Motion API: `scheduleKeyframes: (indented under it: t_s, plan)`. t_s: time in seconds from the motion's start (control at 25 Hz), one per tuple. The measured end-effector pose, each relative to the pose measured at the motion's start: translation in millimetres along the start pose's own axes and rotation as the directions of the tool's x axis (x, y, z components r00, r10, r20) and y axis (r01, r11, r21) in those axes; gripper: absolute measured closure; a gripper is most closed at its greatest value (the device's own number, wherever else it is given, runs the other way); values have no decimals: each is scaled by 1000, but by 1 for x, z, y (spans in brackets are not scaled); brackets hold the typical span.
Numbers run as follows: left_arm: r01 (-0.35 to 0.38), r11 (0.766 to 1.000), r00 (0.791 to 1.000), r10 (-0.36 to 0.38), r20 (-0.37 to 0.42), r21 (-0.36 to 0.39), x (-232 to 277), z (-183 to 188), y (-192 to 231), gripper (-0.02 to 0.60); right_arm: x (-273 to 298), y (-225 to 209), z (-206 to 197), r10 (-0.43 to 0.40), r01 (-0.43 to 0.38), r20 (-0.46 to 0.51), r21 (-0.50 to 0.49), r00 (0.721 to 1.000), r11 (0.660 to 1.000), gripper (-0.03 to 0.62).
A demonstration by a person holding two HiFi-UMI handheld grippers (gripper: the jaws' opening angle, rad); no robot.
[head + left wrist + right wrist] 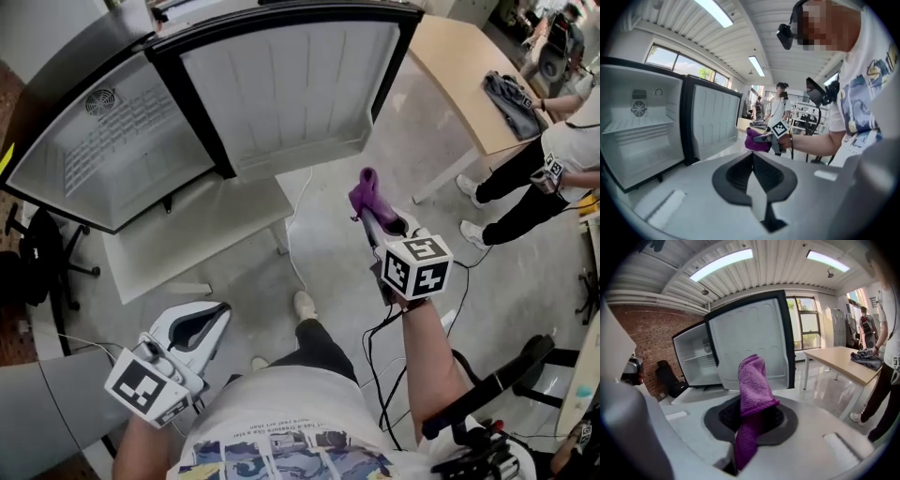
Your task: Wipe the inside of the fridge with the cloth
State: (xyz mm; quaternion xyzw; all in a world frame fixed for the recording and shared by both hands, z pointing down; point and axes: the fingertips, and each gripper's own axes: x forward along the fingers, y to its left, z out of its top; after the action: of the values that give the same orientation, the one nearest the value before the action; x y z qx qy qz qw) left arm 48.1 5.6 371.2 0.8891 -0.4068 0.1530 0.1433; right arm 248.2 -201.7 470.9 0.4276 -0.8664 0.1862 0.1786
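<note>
Right claw [373, 217] clamps the purple cloth [752, 380] tip-up so we can reach the open fridge [103, 159]; left claw [202, 328] hangs back closed, empty.

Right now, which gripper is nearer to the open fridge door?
Right. The right gripper, shut on the purple cloth, points toward the fridge door; the left gripper, shut and empty, sits farther back beside the person's body.

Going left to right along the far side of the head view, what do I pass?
Fridge compartment → door → table → grey garment → bystander.
</note>
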Motion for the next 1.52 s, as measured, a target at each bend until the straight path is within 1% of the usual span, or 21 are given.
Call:
scheduleKeyframes:
  t_s: [0.16, 0.32, 0.4, 0.52, 0.68, 0.8, 0.92, 1.04, 1.16, 1.28, 1.36, 1.44, 1.52]
  plan:
    - [-38, 999, 998, 39, 42, -21, -70, -28, -6, 575, -35, 78, 8, 25, -21, 58, -64, 998, 998, 542]
    - [-88, 992, 994, 94, 63, -85, -145, -65, -11, 575, -76, 162, 1, 89, -79, 87, -111, 992, 991, 542]
    - [-96, 989, 993, 103, 57, -112, -172, -84, -16, 575, -93, 198, -6, 113, -100, 88, -138, 990, 985, 542]
    - [-91, 989, 994, 97, 53, -115, -195, -101, -26, 575, -114, 242, -21, 144, -129, 68, -186, 987, 974, 542]
    - [-113, 987, 989, 124, 83, -118, -209, -105, -40, 575, -142, 283, -36, 207, -187, 49, -270, 977, 945, 542]
    - [-121, 986, 986, 133, 104, -117, -207, -104, -52, 575, -162, 299, -35, 247, -213, 66, -324, 967, 922, 542]
    - [-132, 984, 985, 144, 97, -122, -205, -105, -64, 575, -184, 314, -35, 298, -258, 69, -338, 952, 905, 542]
    - [-135, 982, 983, 149, 110, -129, -194, -96, -77, 575, -208, 316, -32, 324, -272, 87, -368, 942, 889, 542]
    - [-119, 987, 983, 132, 130, -109, -171, -81, -97, 575, -233, 303, -30, 334, -271, 110, -377, 936, 886, 542]
    - [-102, 989, 985, 115, 132, -106, -150, -69, -121, 575, -256, 285, -30, 335, -267, 121, -386, 934, 883, 542]
    - [-91, 992, 987, 101, 127, -86, -139, -61, -137, 575, -269, 274, -30, 337, -264, 128, -395, 933, 880, 542]
    - [-90, 993, 988, 99, 118, -77, -130, -59, -149, 575, -278, 263, -32, 334, -256, 136, -404, 933, 878, 542]
    - [-95, 992, 989, 105, 107, -88, -123, -62, -157, 575, -282, 255, -36, 336, -258, 136, -401, 932, 879, 542]
